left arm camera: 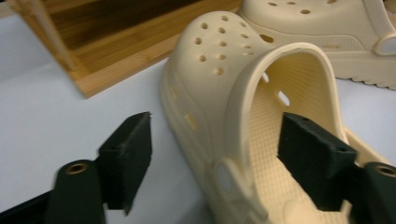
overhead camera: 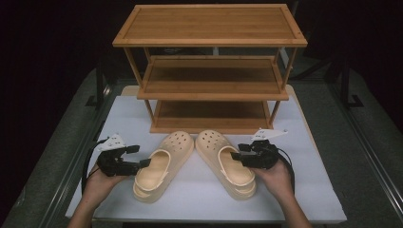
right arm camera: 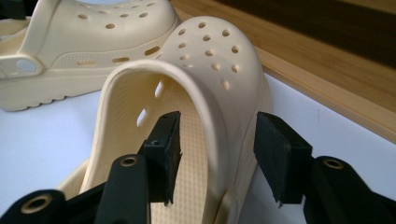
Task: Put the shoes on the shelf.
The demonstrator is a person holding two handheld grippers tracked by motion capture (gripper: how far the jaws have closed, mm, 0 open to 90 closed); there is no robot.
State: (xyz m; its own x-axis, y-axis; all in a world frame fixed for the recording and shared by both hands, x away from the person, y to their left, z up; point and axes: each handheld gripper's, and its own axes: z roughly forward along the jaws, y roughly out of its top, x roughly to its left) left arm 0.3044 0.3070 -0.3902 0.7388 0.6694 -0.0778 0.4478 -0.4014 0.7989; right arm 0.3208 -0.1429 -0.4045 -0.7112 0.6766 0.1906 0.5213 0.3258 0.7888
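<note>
1. Our left gripper [overhead camera: 145, 162] straddles the outer side wall of the left clog [overhead camera: 164, 164]: one jaw sits inside the shoe's mouth, the other outside over the table [overhead camera: 204, 197]. The jaws stand apart, with clear gaps to the wall on both sides, so nothing is clamped.
2. Our right gripper [overhead camera: 235, 155] straddles the outer wall of the right clog [overhead camera: 225, 161] the same way, one jaw inside and one outside, not yet pinching it.
3. Each clog lies on the white table with its toe toward the wooden rack [overhead camera: 211, 71] and its heel toward us; the toes nearly meet and the heels splay apart.
4. Each hand is nearer its own shoe.
5. The rack's bottom shelf [overhead camera: 209, 116] opens just beyond the toes, so we judge the way forward is free, with bare table on either side.
</note>
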